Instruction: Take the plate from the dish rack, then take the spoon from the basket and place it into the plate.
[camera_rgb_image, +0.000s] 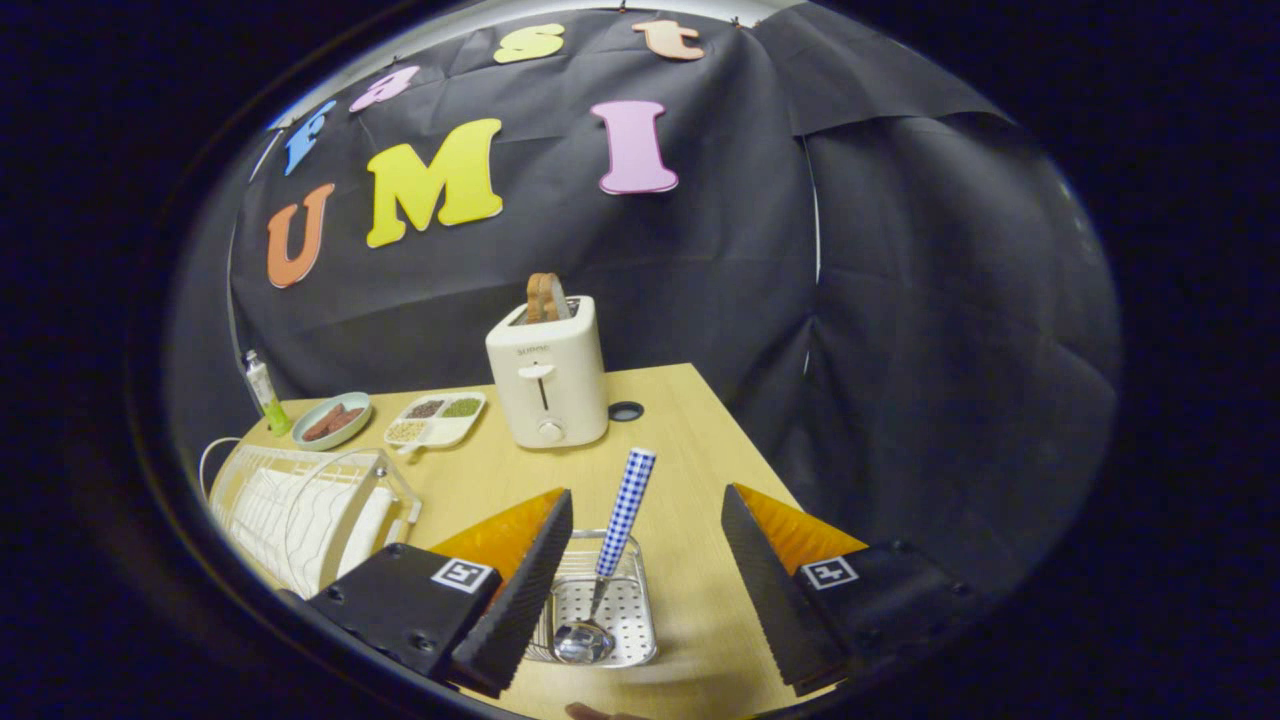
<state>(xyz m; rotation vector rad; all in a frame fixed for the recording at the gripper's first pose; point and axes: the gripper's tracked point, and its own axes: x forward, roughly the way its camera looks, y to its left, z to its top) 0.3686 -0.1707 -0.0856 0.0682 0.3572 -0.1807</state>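
From the camera riding on the gripper (645, 545), the two black ribbed fingers (520, 590) stand spread wide apart, gripping nothing — each with an orange wedge behind it and a small square marker on its block. Down between them, closer to the left finger, sits a small metal basket (640, 640) with a perforated floor, resting on the pale wooden table (690, 420). The spoon (612, 560) leans in that basket: its shiny bowl lies at the bottom near the front edge, and its blue-and-white checked handle rises tilted up and away, its tip poking above the basket rim between the fingertips. Neither finger touches the spoon or the basket. Off beyond the left finger stands the white dish rack (290, 505), with a pale plate (365, 530) set upright in its near end. Further back on the table, a white toaster (548, 372) stands with a slice of bread (545, 297) poking out of a slot. To its left lies a divided tray (437, 417) of seeds or grains, then a small round dish (333, 420) holding something brown, and a slim bottle (264, 392) with a green base stands at the table's far-left corner. A dark round hole (626, 411) shows in the tabletop just right of the toaster.
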